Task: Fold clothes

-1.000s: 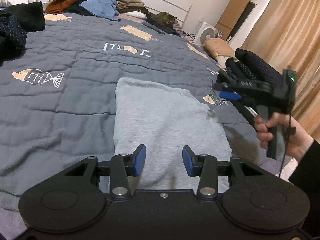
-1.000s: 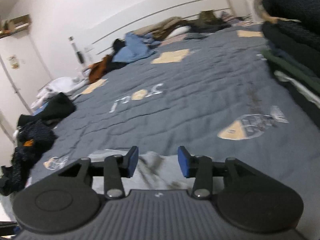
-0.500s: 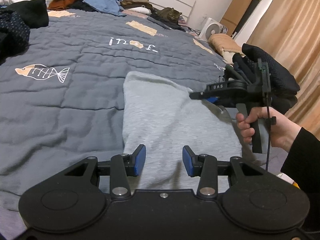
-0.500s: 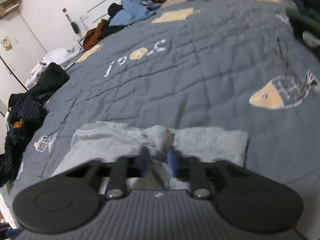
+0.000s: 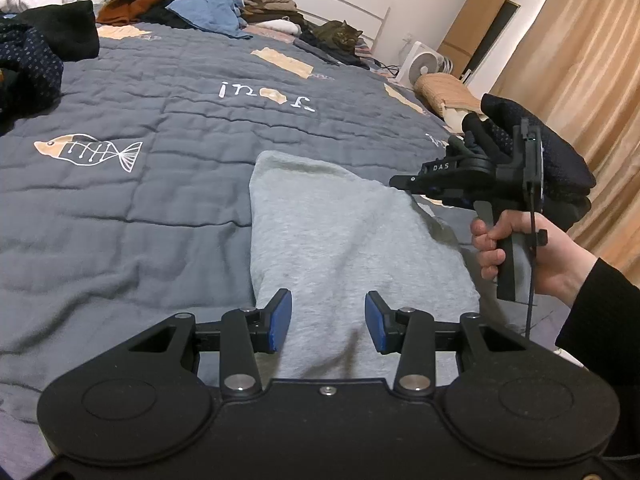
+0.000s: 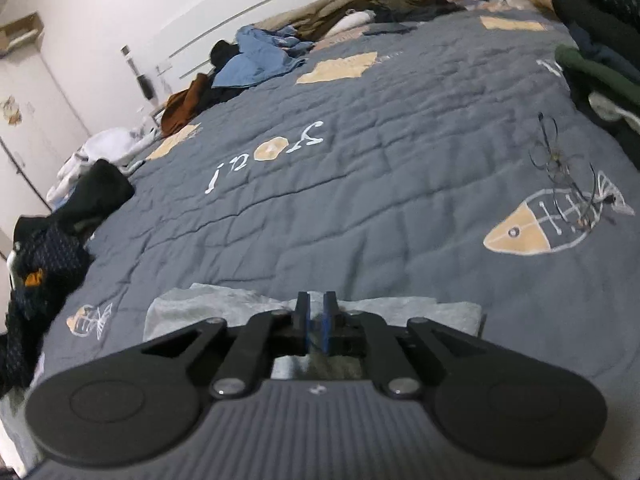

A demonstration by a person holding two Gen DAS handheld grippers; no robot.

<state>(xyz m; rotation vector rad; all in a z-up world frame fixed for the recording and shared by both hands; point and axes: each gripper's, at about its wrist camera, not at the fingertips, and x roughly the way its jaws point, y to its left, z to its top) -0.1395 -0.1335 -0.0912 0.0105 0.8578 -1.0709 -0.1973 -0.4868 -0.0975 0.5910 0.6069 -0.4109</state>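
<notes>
Grey garment, soft heathered knit, folded into a long narrow shape on the blue-grey quilted bed. Lies lengthwise away from the near edge, far end rounded and slightly puffed, left edge a fairly straight fold. Surface mostly smooth, with shallow creases and one soft ridge running down the middle toward the near end. Right edge lifted and rumpled rather than flat. From the right wrist view, seen as a pale grey band across the quilt, its top edge uneven, a small bunch of cloth drawn up at its middle. Further clothes lie in loose, unfolded heaps along the headboard.
</notes>
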